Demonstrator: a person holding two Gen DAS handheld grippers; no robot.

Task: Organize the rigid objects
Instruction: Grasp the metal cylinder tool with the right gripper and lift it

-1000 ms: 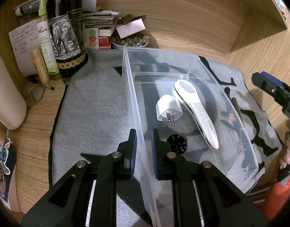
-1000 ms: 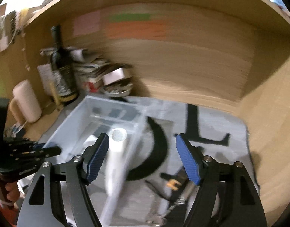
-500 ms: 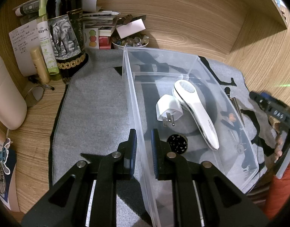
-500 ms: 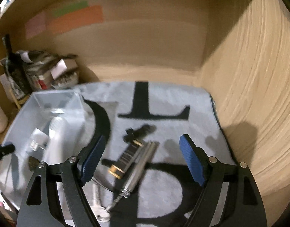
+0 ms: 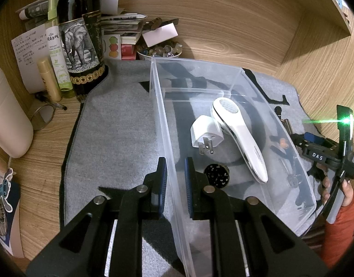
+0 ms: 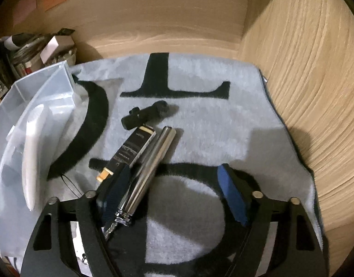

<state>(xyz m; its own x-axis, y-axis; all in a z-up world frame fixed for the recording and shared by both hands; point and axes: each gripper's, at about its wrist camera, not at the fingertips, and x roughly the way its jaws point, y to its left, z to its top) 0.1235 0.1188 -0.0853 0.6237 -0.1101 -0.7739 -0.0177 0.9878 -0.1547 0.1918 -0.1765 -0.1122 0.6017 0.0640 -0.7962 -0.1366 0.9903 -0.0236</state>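
A clear plastic bin [image 5: 250,85] stands on the grey mat [image 5: 112,124]. In it lie a white handheld device [image 5: 240,136], a white plug adapter [image 5: 205,135] and a small round black object [image 5: 216,175]. My left gripper [image 5: 175,180] is shut on the bin's left wall. My right gripper [image 6: 172,194] is open and low over the mat [image 6: 200,120], right of the bin [image 6: 38,97]. A silver metal cylinder [image 6: 147,173] lies by its left finger, beside a dark box [image 6: 130,150] and a black clip-like piece [image 6: 144,114].
A dark bottle with an elephant label [image 5: 81,43], tubes, papers and a bowl of small stones [image 5: 160,50] crowd the back left. A beige container [image 5: 6,115] stands at the far left. Wooden walls [image 6: 315,92] close in the back and right.
My right gripper has swung right and down from over the bin to the items on the mat. My left gripper has stayed on the bin wall.
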